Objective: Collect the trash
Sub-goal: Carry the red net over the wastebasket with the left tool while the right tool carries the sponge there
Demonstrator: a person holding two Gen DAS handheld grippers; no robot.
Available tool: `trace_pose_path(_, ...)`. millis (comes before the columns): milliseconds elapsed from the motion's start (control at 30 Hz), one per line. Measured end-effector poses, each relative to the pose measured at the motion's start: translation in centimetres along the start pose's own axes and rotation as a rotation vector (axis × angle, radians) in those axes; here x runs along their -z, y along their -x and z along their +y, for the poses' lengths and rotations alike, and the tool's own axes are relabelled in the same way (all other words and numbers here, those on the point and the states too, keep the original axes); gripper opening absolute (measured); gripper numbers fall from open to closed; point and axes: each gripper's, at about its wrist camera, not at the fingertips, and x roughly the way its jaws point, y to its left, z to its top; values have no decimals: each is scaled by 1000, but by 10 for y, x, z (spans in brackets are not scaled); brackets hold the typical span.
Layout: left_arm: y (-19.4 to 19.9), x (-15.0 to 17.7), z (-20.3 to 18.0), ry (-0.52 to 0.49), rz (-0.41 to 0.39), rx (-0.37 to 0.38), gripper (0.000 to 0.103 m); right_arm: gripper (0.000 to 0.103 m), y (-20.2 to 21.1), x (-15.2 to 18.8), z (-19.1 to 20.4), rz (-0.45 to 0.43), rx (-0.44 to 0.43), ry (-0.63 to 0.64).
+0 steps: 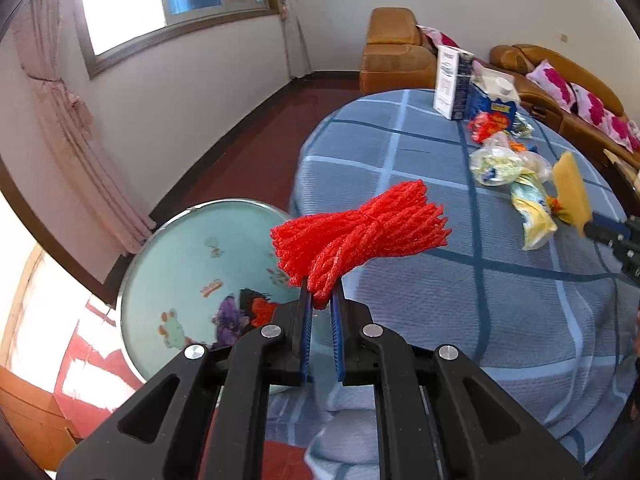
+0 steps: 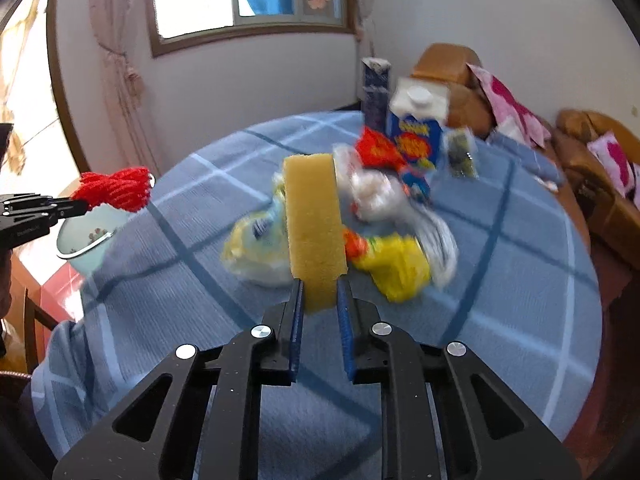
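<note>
My left gripper (image 1: 323, 294) is shut on a red foam net (image 1: 360, 232) and holds it in the air at the table's left edge, over a pale green basin (image 1: 180, 272). The net (image 2: 118, 188) and basin (image 2: 86, 246) also show in the right wrist view. My right gripper (image 2: 320, 288) is shut on a yellow sponge (image 2: 314, 228), held upright above the blue checked tablecloth (image 2: 500, 300). The sponge (image 1: 572, 188) shows at the right in the left wrist view. Behind it lies a pile of wrappers and plastic bags (image 2: 396, 216).
A milk carton (image 2: 418, 128) and a tall dark box (image 2: 376, 92) stand at the table's far side. A brown sofa (image 1: 560, 92) with pink cushions runs along the right wall. The basin holds a few scraps (image 1: 240, 312) and sits on a stand beside the table.
</note>
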Motion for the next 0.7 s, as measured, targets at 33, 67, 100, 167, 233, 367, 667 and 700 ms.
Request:
trace_pose_path(33,0,0,4,6,2,-7,9,17,-1,-6,4,-7,-6,22)
trace_pose_path(67,0,0,8,11,3,-18,9,17,-3,-12,7,-12,-9,37)
trace_pose_path(100,0,0,14,17,4,-35,9,17,-5,-19,12,-15,-20,52)
trace_pose_path(167,0,2,23,32,7,-57,9,17,-12,-34,21,-17,-65,67)
trace_pose_path(233,-2,3,32,45,11,-94,9,17,-21,-47,30,-15,-98,74)
trace_pose_path(367,-5,7,48,56,25,-167,9,17,-39,-65,53,-18,-138,113)
trace_pose_path(667,-10,13,73,65,46,-289,9,17,-78,-92,105,9,-198,213)
trace_pose_path(700,-10,13,78,68,49,-303,9,17,-81,-93,108,12,-201,217)
